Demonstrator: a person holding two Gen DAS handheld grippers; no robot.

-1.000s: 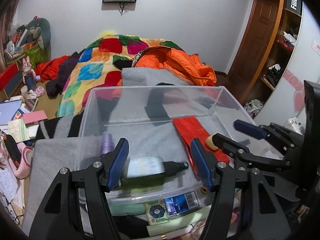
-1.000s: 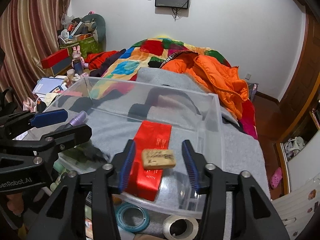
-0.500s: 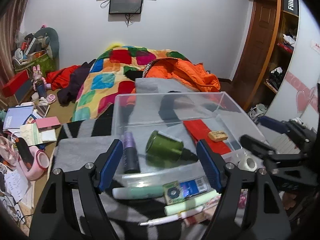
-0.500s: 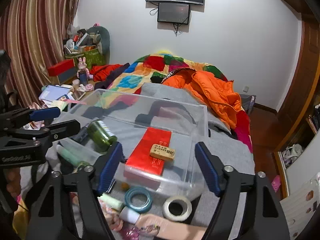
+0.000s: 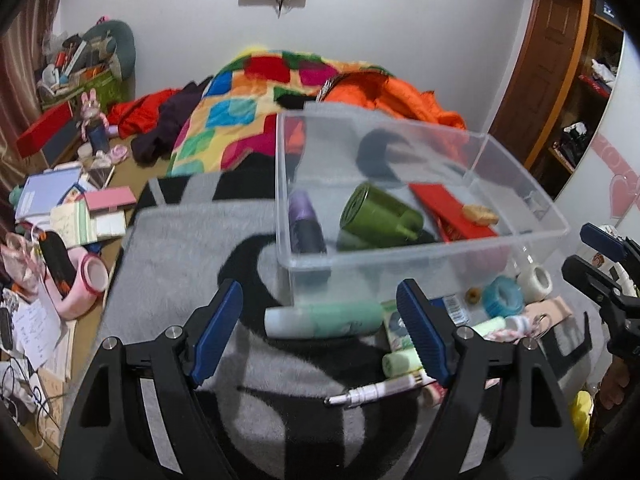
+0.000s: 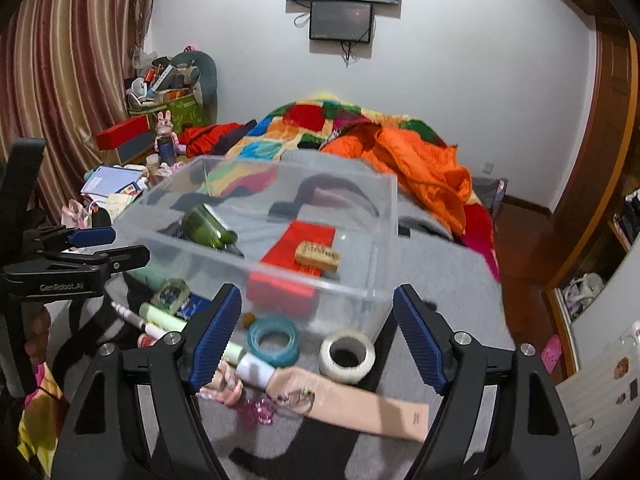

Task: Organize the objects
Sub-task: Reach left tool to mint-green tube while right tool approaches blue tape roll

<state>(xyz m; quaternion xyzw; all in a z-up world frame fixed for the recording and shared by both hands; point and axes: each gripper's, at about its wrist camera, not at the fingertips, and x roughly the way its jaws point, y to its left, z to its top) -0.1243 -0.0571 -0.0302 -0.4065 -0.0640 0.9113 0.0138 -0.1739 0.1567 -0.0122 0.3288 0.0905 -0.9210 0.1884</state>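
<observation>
A clear plastic bin [image 5: 516, 184] sits on a grey and black blanket [image 5: 192, 248] spread over the bed, and both tools hang over its near side with nothing between their blue pads. The left tool [image 5: 320, 332] has its jaws opening, already wide, above a pale green tube [image 5: 324, 320] that lies on the blanket just in front of the bin's near wall. The right tool [image 6: 316, 336] stands wide as well, hovering over a teal tape roll [image 6: 273, 339] and a white tape roll [image 6: 347, 355], which lie side by side close to the bin. Inside the bin, a purple bottle [image 5: 306, 222] lies at the left, a dark green bottle [image 5: 380, 214] lies tipped on its side next to it, and a flat red packet [image 6: 298, 256] lies toward the right with a small tan block [image 6: 317, 255] resting on top of it. More small things are scattered on the blanket near the tools: a white pen [image 5: 380, 390], a light green stick [image 6: 164, 318], and a long beige card [image 6: 360, 404] nearest the right tool. Beyond the bin, a patchwork quilt [image 6: 316, 124] and an orange jacket [image 6: 416, 160] are heaped toward the far wall.
</observation>
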